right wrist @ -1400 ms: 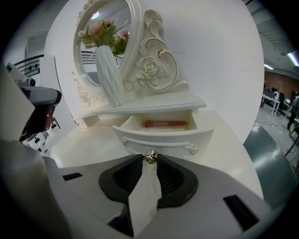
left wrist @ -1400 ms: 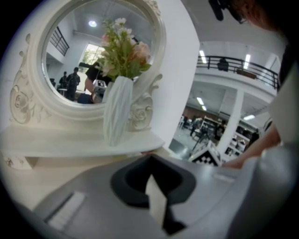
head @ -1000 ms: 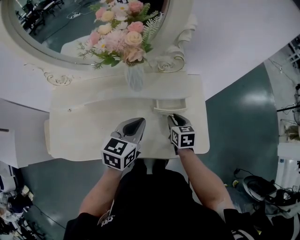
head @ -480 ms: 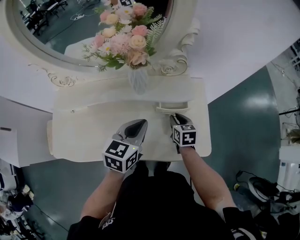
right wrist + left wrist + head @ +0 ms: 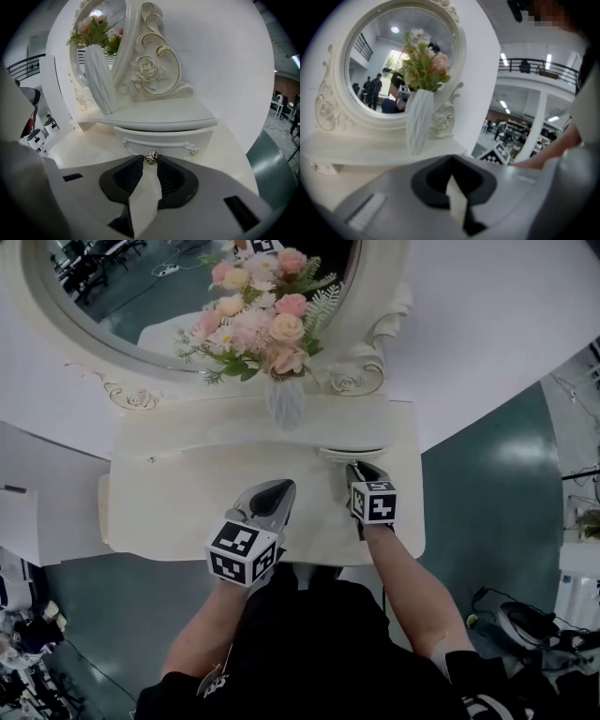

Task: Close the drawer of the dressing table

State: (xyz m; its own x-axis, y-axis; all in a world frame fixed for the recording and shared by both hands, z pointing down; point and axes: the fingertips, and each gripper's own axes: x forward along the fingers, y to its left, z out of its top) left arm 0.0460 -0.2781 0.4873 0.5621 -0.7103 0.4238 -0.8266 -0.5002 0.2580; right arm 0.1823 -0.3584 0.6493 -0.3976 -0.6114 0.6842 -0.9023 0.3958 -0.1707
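Observation:
The cream dressing table (image 5: 178, 498) carries a small drawer (image 5: 354, 454) under its raised shelf at the right. In the right gripper view the drawer front (image 5: 161, 139) stands out only slightly from under the shelf. My right gripper (image 5: 357, 469) points at it, and its fingertips (image 5: 150, 160) are shut on the drawer's small metal knob (image 5: 150, 157). My left gripper (image 5: 272, 491) hovers over the middle of the tabletop, to the left of the drawer. Its jaws (image 5: 451, 163) are shut with nothing in them.
A white ribbed vase (image 5: 284, 401) of pink flowers (image 5: 262, 320) stands on the shelf left of the drawer, before an oval mirror (image 5: 141, 296) with a carved frame (image 5: 152, 65). The table's right edge (image 5: 417, 502) borders a grey-green floor.
The drawer has slid back under the shelf, and my right gripper went with it on the knob. The left gripper stayed where it was.

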